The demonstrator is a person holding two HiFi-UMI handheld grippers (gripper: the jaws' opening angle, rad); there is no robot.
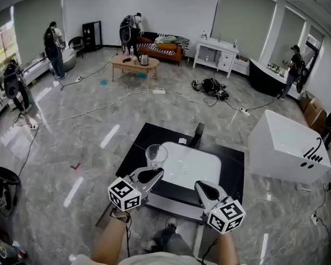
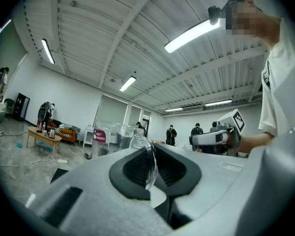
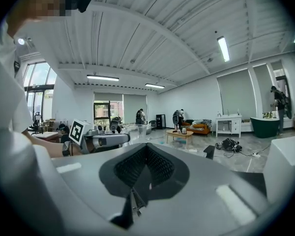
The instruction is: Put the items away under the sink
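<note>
A clear drinking glass (image 1: pixel 156 154) is held above the left side of the white sink basin (image 1: pixel 201 167), which is set in a black counter (image 1: pixel 235 165). My left gripper (image 1: pixel 153 175) is shut on the glass. In the left gripper view the thin clear glass (image 2: pixel 148 162) is pinched between the two dark pads. My right gripper (image 1: pixel 207 190) hovers over the counter's near edge, shut, with nothing between its pads (image 3: pixel 137 168). From the right gripper view, the left gripper (image 3: pixel 104 140) and the glass (image 3: pixel 132 131) show at the left.
A black tap (image 1: pixel 197 135) stands at the basin's far edge. A large white tub (image 1: pixel 287 147) sits on the floor to the right. Cables (image 1: pixel 154 91), a coffee table (image 1: pixel 134 64) and several people stand farther off.
</note>
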